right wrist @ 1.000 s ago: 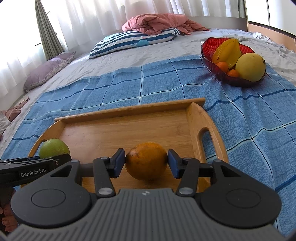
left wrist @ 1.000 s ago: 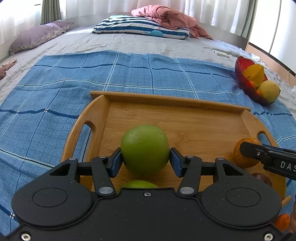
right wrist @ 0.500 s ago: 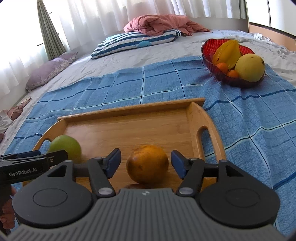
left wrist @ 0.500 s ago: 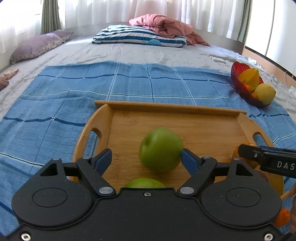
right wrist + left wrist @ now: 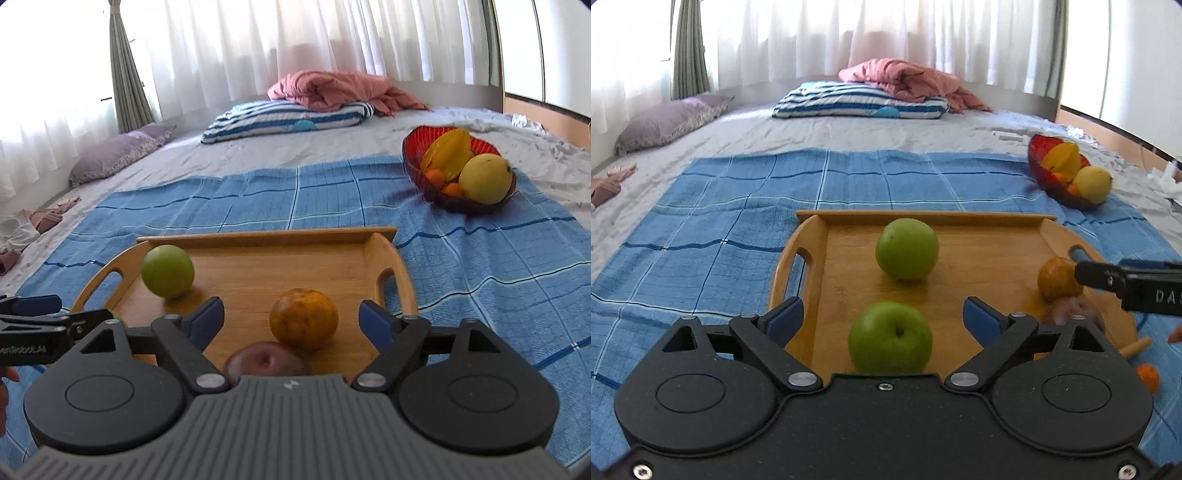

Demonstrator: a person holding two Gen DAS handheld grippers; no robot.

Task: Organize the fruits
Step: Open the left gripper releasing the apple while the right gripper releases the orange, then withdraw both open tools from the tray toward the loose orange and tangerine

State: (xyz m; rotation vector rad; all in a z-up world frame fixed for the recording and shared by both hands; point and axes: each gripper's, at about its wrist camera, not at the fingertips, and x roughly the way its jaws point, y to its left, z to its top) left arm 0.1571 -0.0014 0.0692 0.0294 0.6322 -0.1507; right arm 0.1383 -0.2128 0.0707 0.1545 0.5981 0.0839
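Observation:
A wooden tray (image 5: 979, 229) lies on a blue checked cloth. On it rest a far green apple (image 5: 907, 253), a near green apple (image 5: 890, 336), an orange (image 5: 1057, 279) and a dark red-purple fruit (image 5: 266, 362). My left gripper (image 5: 884, 321) is open and empty, its fingers on either side of the near apple without touching it. My right gripper (image 5: 291, 319) is open and empty, drawn back from the orange (image 5: 303, 319). The far apple also shows in the right wrist view (image 5: 168, 271). The tray (image 5: 266, 233) shows there too.
A red glass bowl (image 5: 415, 162) with a star fruit, a yellow fruit and small oranges stands on the cloth at the back right. A small orange fruit (image 5: 1148, 377) lies beside the tray. A striped pillow (image 5: 860, 100), a pink blanket and a purple pillow lie farther back on the bed.
Both grippers opened and drew back. The left let go of the green apple, the right let go of the orange; both fruits now rest on the tray.

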